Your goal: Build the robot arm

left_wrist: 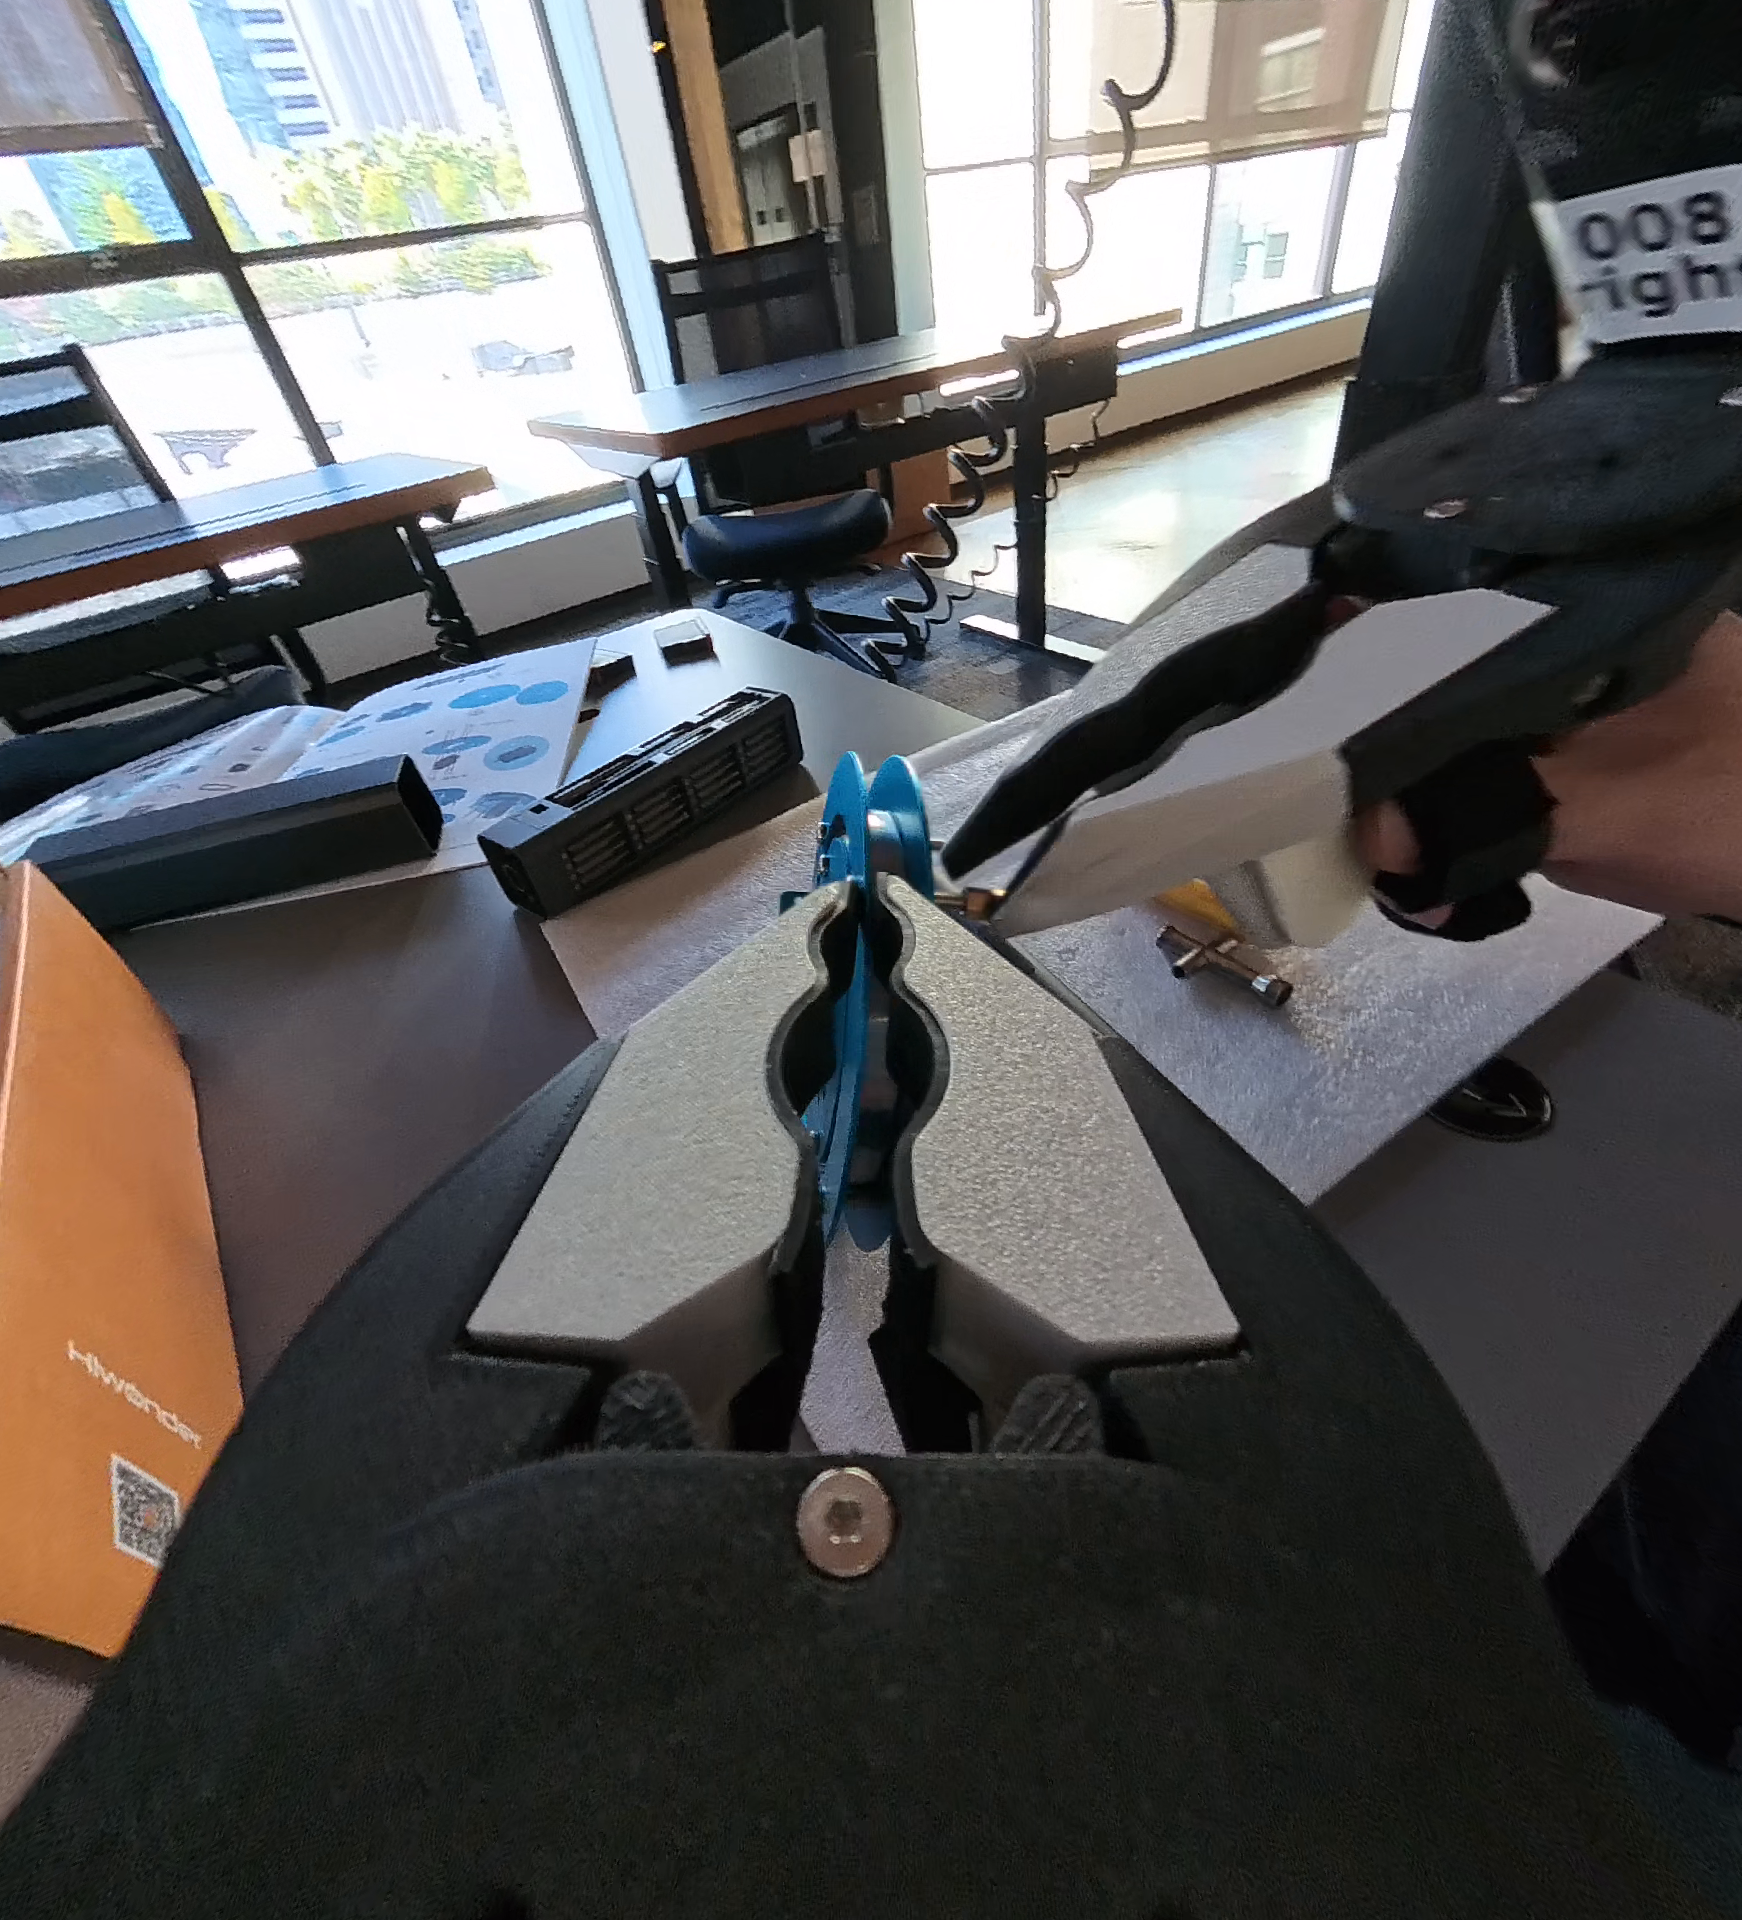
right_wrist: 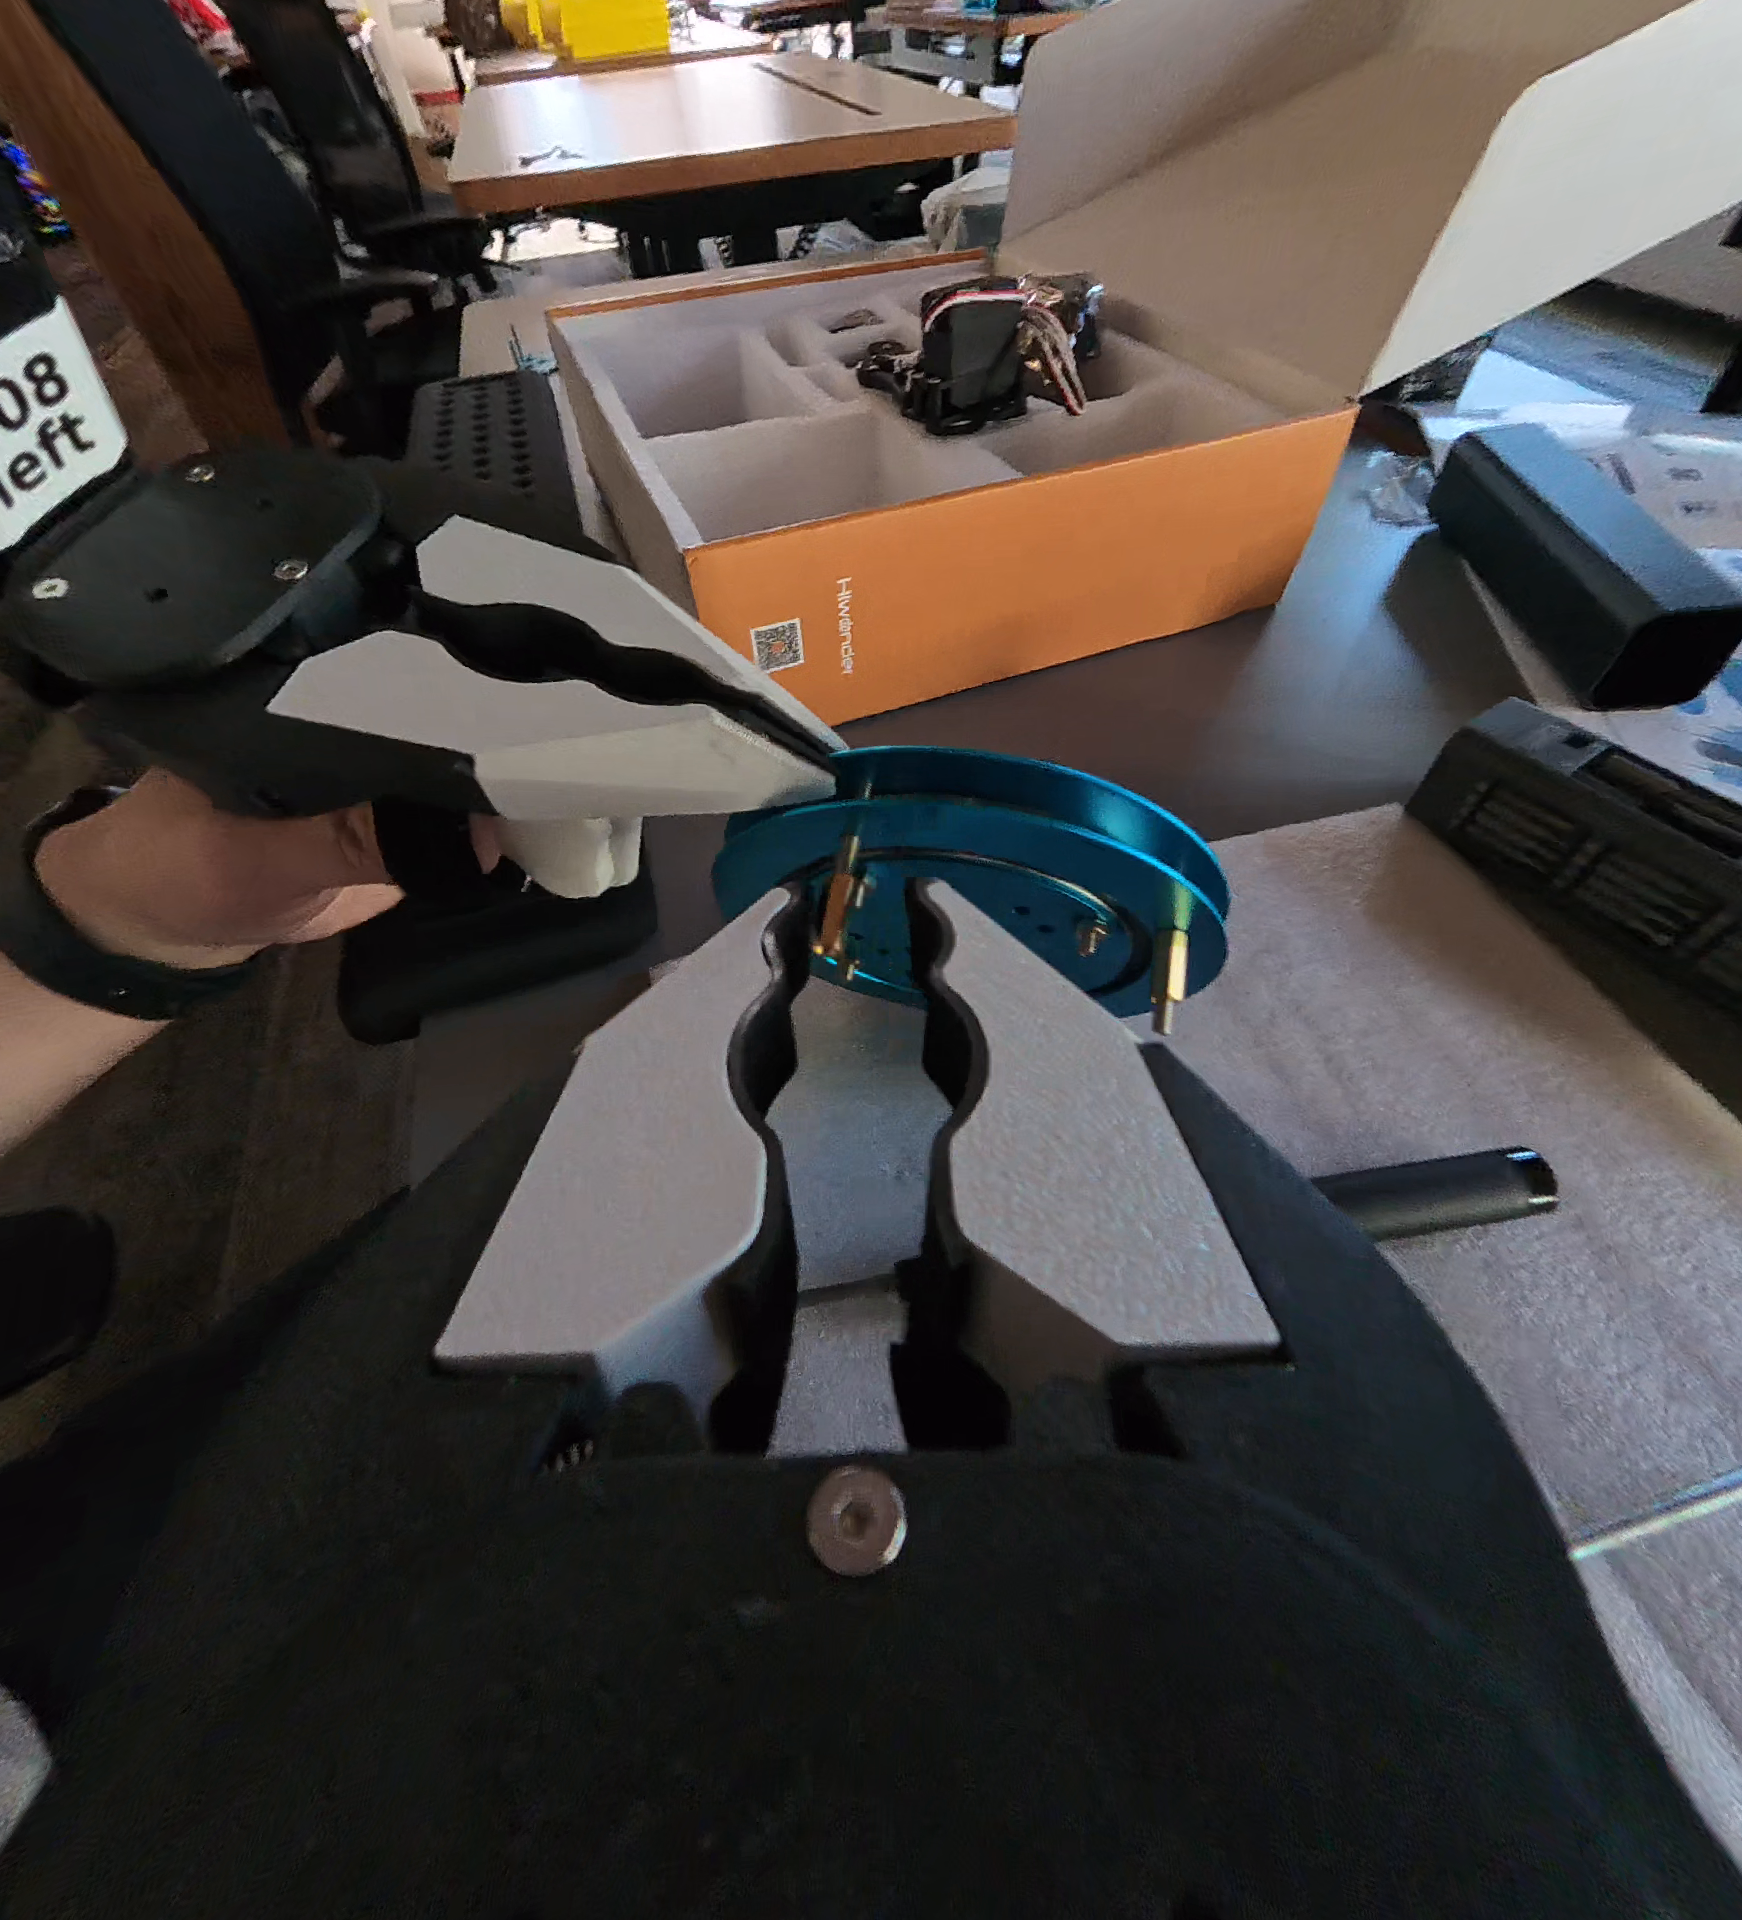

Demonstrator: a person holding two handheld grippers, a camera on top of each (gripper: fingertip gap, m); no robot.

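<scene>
A blue metal assembly of two round plates [right_wrist: 1054, 831] joined by brass standoffs is held over a grey foam sheet [right_wrist: 1469, 1039]. My left gripper [left_wrist: 872, 899] is shut on the rim of the blue plates [left_wrist: 851, 805], seen edge-on; it also shows in the right wrist view [right_wrist: 825, 774]. My right gripper [right_wrist: 859, 902] is partly open, its fingertips on either side of one brass standoff [right_wrist: 843, 894] without closing on it. The right gripper also shows in the left wrist view [left_wrist: 971, 878], tips at the assembly's far side. Another standoff [right_wrist: 1173, 961] sticks out at the right.
An open orange box [right_wrist: 1002, 592] with foam compartments holds a black wired part [right_wrist: 981, 353]. A black bit case [right_wrist: 1625, 894], a black sleeve [right_wrist: 1594, 561], a printed sheet [left_wrist: 472, 727], a cross wrench [left_wrist: 1225, 961], a dark tool handle [right_wrist: 1438, 1195] and a hex key [right_wrist: 1677, 1507] lie around. The grippers are tip to tip, or close to it. The dark tool handle [right_wrist: 1438, 1195] lies around 15 cm away from my right fingertips.
</scene>
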